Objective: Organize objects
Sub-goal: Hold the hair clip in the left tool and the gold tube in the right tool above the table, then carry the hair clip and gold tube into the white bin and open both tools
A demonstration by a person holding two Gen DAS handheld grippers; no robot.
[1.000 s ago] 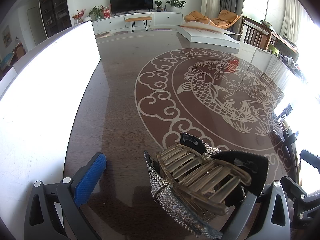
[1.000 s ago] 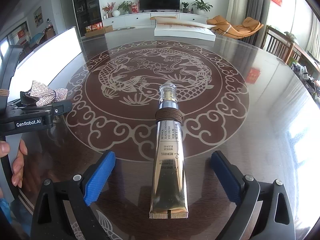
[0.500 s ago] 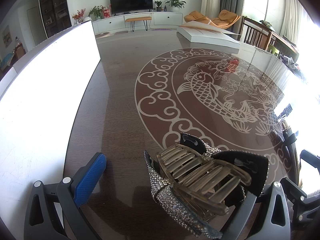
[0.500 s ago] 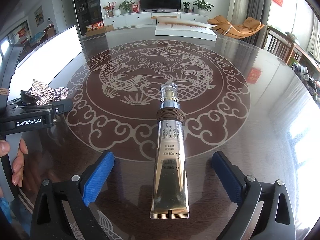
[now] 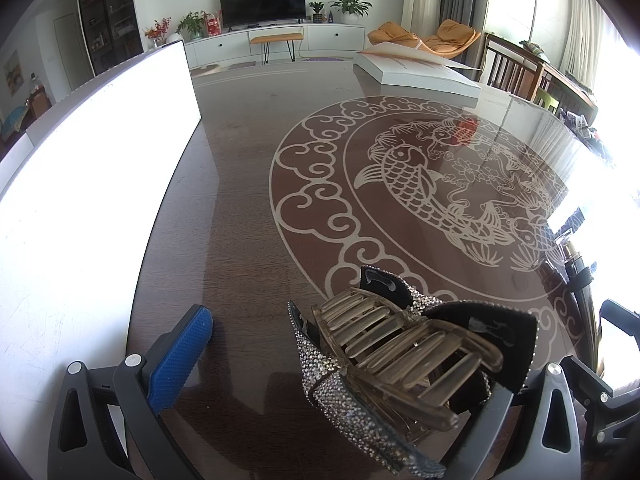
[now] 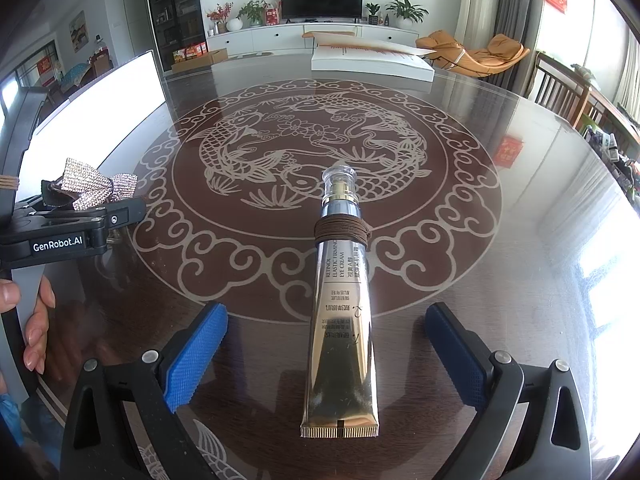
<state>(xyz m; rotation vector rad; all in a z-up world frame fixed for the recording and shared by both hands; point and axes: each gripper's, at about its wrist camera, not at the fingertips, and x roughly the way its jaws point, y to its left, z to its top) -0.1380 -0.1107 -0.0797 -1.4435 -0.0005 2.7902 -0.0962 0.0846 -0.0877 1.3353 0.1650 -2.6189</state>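
A rhinestone bow hair claw [image 5: 400, 364] lies on the dark table [image 5: 248, 208] between my left gripper's [image 5: 344, 364] wide-apart fingers, over the right finger. The left gripper is open. The bow also shows in the right wrist view [image 6: 94, 188], beside the left gripper's body. A gold eye-cream tube [image 6: 342, 320] with a brown band round its neck lies on the table between the fingers of my open right gripper [image 6: 324, 350], cap pointing away. Neither pad touches the tube.
A white board [image 5: 80, 208] runs along the table's left side. A white box [image 5: 420, 72] sits at the far edge, seen also in the right wrist view [image 6: 372, 62]. A person's hand [image 6: 36, 320] holds the left gripper. Chairs stand to the right.
The right wrist view has shifted very slightly toward the tube. The left gripper and the hair claw have not moved.
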